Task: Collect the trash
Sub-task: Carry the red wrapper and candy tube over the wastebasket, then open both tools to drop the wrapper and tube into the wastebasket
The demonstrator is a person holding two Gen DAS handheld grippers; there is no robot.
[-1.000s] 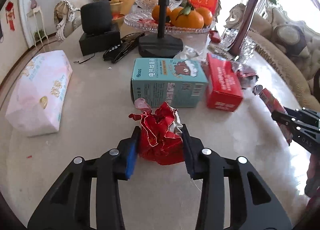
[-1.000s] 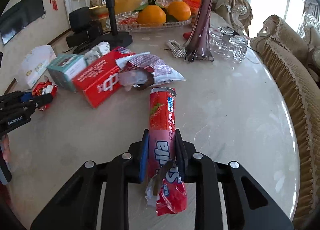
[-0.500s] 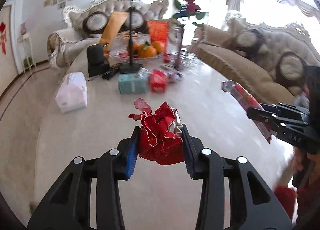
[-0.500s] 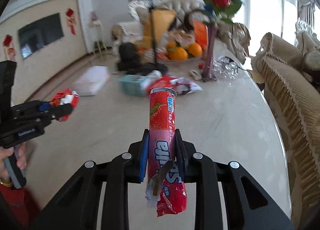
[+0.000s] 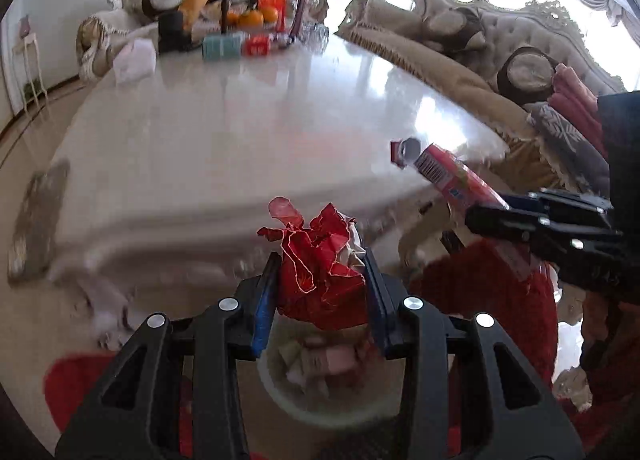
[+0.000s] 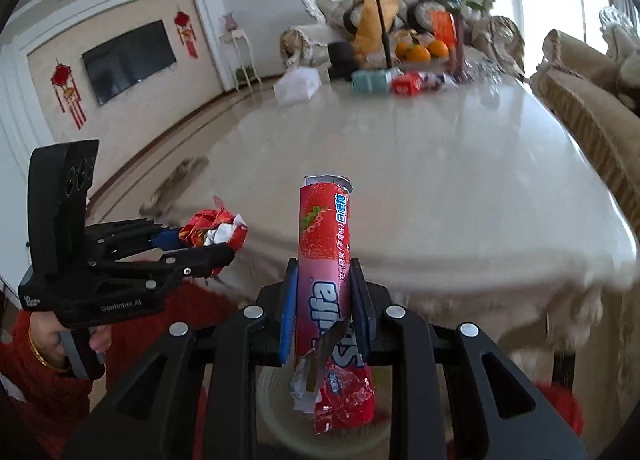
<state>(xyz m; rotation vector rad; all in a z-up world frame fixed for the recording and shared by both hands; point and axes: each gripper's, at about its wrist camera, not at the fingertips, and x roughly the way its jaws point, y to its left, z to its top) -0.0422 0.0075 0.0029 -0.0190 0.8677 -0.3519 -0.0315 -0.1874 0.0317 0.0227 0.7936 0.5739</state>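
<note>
L gripper [image 5: 322, 292] clamped on crumpled red foil wrapper [image 5: 320, 260], blue pads pressing both sides, lower centre of L wrist frame. Wrapper is a wad, no clear long axis; loose twisted ends stick up toward upper frame. Seen from R wrist view, same wrapper [image 6: 214, 230] sits at L gripper tip, mid left of frame, a hand [image 6: 48, 340] on the grip at lower left.

R gripper [image 6: 324, 300] clamped on pink/red candy tube wrapper [image 6: 326, 260], pads tight on its mid-lower part. Long axis runs bottom-to-top of R wrist frame, along the fingers; torn open end points up/away toward the table, crumpled tail hangs back below the pads. In L wrist frame same tube [image 5: 452, 176] at right centre, axis diagonal, open end toward upper left.

Pale round bin [image 5: 332, 380] directly under the foil wrapper, bottom centre, blurry, some scraps inside; also bottom centre of R view [image 6: 280, 412] under tube tail. White table [image 5: 240, 120] fills mid frame, beyond both grippers; boxes + fruit at its far end, upper frame. Red rug [image 5: 500, 300] under the bin.
</note>
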